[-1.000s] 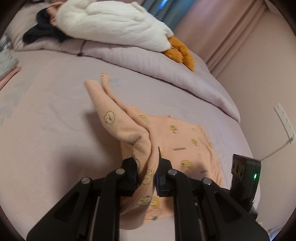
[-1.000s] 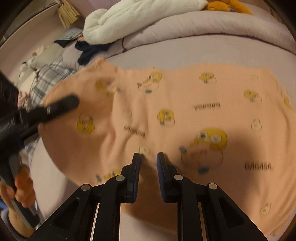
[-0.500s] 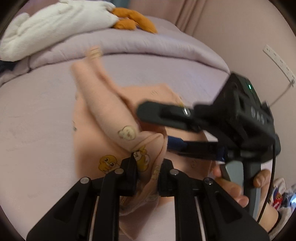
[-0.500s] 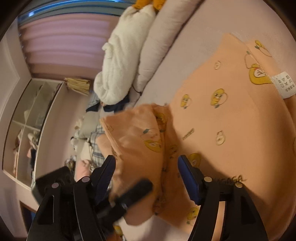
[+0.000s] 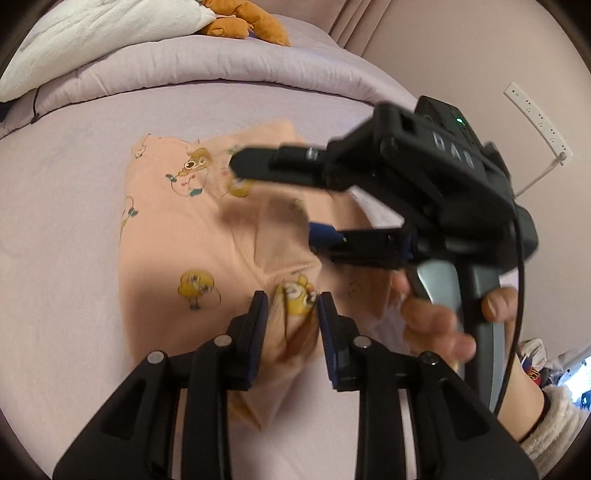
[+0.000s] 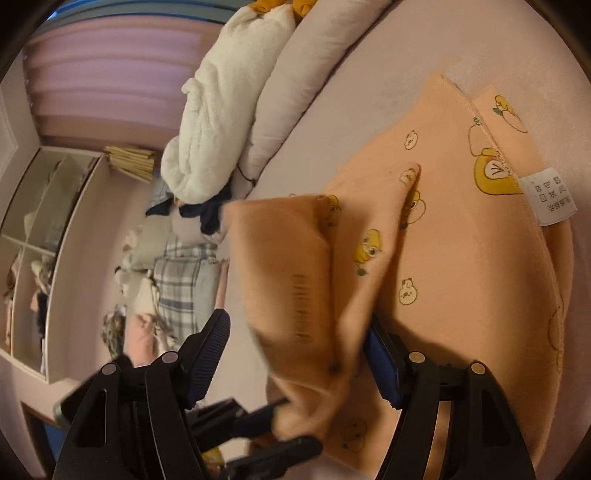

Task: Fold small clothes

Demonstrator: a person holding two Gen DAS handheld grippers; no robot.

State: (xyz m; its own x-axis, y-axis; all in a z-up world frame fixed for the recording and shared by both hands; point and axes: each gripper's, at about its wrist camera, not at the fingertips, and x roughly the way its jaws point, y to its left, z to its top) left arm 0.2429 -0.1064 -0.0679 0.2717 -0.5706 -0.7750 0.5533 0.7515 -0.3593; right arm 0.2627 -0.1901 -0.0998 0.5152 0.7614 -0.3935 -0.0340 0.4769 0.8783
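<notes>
A small peach garment with yellow cartoon prints lies on the lilac bed. My left gripper is shut on a bunched fold of it at the near edge. My right gripper reaches in from the right, open, with its fingers spread above the garment's middle. In the right wrist view the garment shows a white care label, and a folded flap hangs between the wide-open right gripper.
A rolled lilac duvet, a white plush blanket and an orange plush toy lie at the bed's far side. A wall socket strip is at right. A plaid cloth and shelves show beyond the bed's edge.
My left gripper carried the sleeve fold over onto the garment body. My right gripper opened wide, turned sideways and moved in over the garment.
</notes>
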